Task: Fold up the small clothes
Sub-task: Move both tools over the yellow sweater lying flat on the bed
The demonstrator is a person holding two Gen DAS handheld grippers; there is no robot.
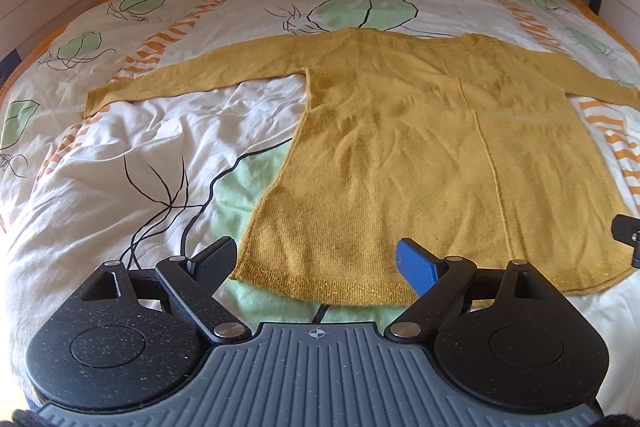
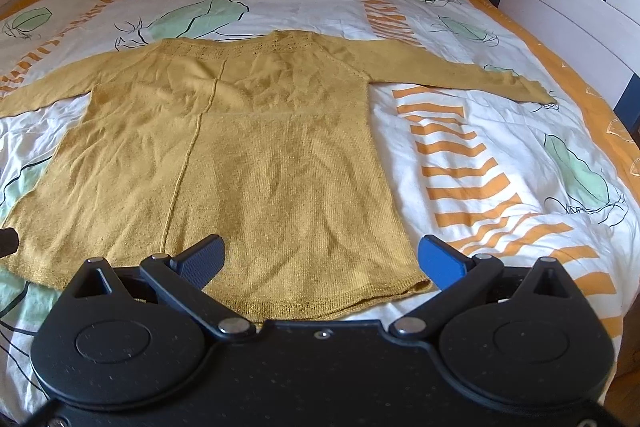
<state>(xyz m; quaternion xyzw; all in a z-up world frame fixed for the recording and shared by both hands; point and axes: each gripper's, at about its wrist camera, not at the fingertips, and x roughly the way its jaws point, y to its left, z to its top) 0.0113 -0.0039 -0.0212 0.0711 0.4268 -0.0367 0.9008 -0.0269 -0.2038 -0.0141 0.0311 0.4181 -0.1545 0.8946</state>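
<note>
Left gripper (image 1: 316, 267): speckled black linkages, silver pivot screws, ribbed grey base, crosshair mark; right gripper (image 2: 320, 261): black base; each one black and one blue finger

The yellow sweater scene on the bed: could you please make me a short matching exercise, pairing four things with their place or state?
Things:
1. sweater
2. left gripper
3. right gripper
4. bedspread

Place or state:
A. open, at the hem's right corner
B. white with green leaves and orange stripes
C. spread flat, sleeves out to both sides
D. open, at the hem's left corner

Pairs: 1-C, 2-D, 3-A, 4-B
</note>
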